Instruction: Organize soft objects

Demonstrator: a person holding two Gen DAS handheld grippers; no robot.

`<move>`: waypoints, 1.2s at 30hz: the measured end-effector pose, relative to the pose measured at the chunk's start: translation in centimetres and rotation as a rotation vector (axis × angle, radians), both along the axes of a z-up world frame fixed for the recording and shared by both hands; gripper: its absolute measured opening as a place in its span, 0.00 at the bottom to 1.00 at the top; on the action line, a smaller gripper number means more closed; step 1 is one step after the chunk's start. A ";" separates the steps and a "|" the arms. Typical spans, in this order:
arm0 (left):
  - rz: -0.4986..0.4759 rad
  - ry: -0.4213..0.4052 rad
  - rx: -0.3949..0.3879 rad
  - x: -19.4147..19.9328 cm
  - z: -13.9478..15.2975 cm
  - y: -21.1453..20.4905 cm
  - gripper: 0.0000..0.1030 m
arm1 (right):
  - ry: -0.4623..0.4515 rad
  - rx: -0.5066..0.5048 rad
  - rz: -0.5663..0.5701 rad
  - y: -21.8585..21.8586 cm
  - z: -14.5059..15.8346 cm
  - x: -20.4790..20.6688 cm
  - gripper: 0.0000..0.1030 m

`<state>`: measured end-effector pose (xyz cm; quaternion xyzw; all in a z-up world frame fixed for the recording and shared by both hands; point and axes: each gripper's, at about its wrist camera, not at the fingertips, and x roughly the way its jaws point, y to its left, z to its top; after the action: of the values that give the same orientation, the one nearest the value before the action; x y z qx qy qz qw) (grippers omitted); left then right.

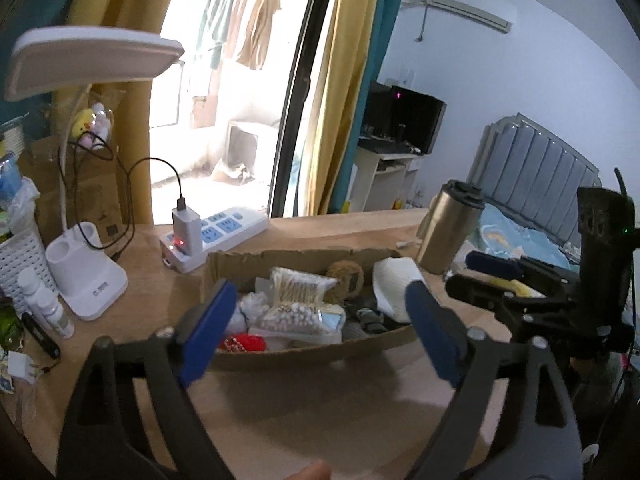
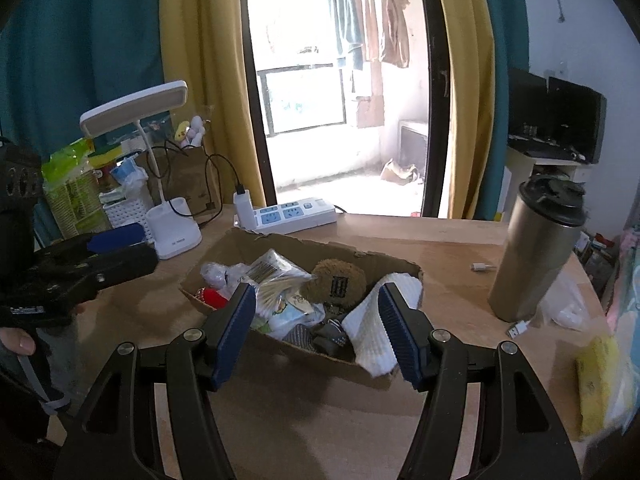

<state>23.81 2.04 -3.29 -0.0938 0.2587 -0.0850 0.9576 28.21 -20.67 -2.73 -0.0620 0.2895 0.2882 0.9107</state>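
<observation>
A shallow brown cardboard box (image 2: pixel 320 248) sits on the pale wooden worktop (image 2: pixel 440 248), and most of the soft things seem to be in it already: a brown plush bear (image 2: pixel 340 280), a white knitted cloth (image 2: pixel 376 332) draped over the box's near right corner, a small red plush piece (image 2: pixel 212 298), dark striped socks (image 2: pixel 332 334) and several clear plastic packets (image 2: pixel 276 276) of what look like cotton swabs, though the blur makes that uncertain.

The left hand-held gripper (image 1: pixel 320 324) hangs over the near edge of the box with its blue pads wide apart and nothing between them. The right hand-held gripper (image 2: pixel 316 328) also stands apart, less widely, empty, aimed at the same box.

So the gathering looks largely done. What seems left: a yellow soft sponge-like item (image 2: pixel 596 380) lies on the worktop's far right edge, well apart from the box, and the knitted cloth spills over the rim and could be tucked in. A steel travel mug (image 2: pixel 532 256), a white power strip (image 2: pixel 296 212) and a white desk lamp (image 2: pixel 168 208) stand around the box and are likely not part of the job.
</observation>
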 end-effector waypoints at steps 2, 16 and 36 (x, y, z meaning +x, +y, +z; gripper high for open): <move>0.000 -0.012 0.001 -0.8 0.4 0.0 0.87 | -0.007 0.000 -0.004 -0.2 0.2 -0.6 0.65; 0.026 -0.095 0.037 -6.6 2.2 -0.2 0.95 | -0.057 0.002 -0.019 -1.1 2.0 -5.2 0.65; 0.129 -0.147 0.095 -14.7 2.8 -0.8 0.99 | -0.135 0.013 -0.080 -3.4 3.0 -14.0 0.71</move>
<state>9.13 1.23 -0.46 -0.0581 0.1847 -0.0173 0.9809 14.22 -24.05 0.26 -0.0637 0.2277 0.2488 0.9392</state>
